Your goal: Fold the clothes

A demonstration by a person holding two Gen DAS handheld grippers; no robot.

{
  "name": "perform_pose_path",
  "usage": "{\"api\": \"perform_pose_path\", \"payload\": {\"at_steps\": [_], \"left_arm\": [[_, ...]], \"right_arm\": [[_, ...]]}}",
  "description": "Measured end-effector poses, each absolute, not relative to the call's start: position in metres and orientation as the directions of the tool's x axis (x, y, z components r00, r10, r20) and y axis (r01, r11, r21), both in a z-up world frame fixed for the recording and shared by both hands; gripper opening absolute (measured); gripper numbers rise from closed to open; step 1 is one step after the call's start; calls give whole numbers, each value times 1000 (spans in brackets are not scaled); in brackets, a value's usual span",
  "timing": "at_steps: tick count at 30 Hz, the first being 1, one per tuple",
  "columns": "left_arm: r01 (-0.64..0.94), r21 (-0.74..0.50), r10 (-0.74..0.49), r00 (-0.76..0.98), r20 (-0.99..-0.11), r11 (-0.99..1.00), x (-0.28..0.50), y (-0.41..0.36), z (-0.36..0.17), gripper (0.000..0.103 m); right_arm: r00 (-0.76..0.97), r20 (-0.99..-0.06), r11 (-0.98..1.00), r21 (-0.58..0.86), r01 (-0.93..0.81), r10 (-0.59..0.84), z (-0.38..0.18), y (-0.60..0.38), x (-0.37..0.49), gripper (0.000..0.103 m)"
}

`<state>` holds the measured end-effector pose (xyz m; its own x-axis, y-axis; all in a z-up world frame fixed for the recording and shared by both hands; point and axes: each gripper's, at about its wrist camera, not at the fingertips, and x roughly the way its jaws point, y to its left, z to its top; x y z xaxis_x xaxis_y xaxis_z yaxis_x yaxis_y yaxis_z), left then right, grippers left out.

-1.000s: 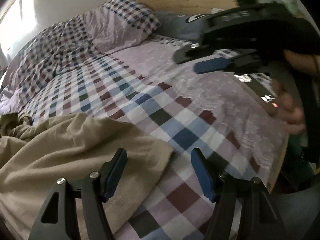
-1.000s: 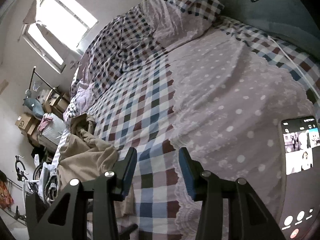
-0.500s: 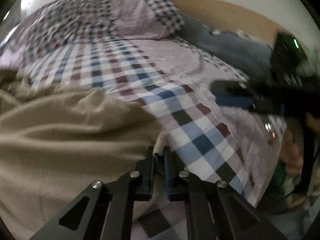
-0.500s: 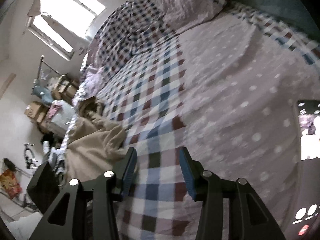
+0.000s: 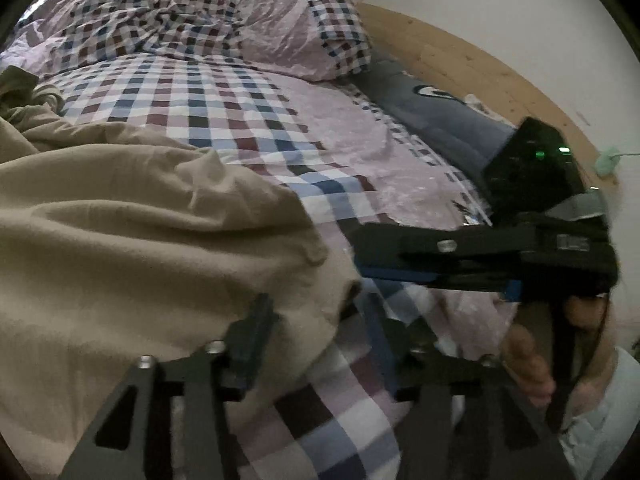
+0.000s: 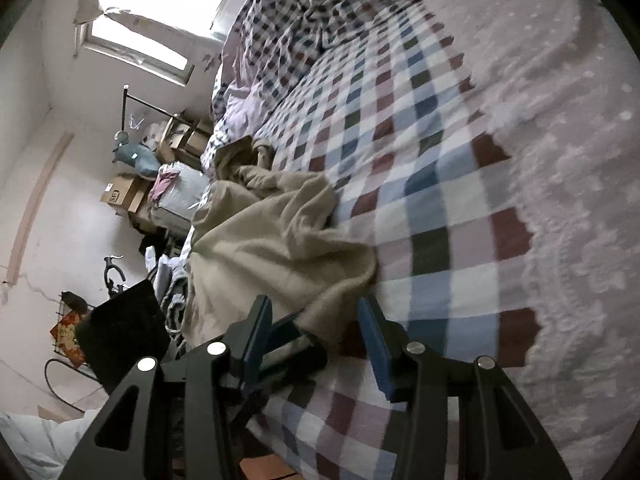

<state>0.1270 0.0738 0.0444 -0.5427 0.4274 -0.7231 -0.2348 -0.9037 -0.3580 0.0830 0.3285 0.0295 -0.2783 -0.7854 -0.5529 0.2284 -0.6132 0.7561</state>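
Right wrist – beige garment [image 6: 280, 240] edge between open right claw [image 6: 316, 332]

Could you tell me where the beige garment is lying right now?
The beige garment lies crumpled on the checked bedspread, left in the left wrist view.

No legible txt or nos.; marks on cardboard box [image 6: 120, 196] & dark pillow [image 5: 436, 120] too blurry

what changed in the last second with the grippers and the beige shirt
The left gripper, open a second ago, shut at the beige garment edge half a second ago and is open again with the corner between its fingers. The right gripper moved in to the same corner, remaining open. The garment stays crumpled on the checked bedspread.
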Motion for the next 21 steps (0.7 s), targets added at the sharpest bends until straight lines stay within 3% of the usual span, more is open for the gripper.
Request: {"api": "perform_pose_path", "payload": {"at_steps": [9, 16, 21], "left_arm": [[-109, -365, 352, -612, -708, -925, 141, 7, 65, 58], [210, -434, 152, -735, -661, -876, 186, -133, 86, 58], [454, -534, -1, -762, -648, -713, 241, -232, 74, 62]], "right_arm": [[-273, -539, -590, 792, 156, -797, 12, 324, 76, 47], [-263, -559, -607, 779, 160, -786, 10, 323, 72, 47], [-257, -554, -601, 781, 167, -792, 8, 326, 72, 46]]}}
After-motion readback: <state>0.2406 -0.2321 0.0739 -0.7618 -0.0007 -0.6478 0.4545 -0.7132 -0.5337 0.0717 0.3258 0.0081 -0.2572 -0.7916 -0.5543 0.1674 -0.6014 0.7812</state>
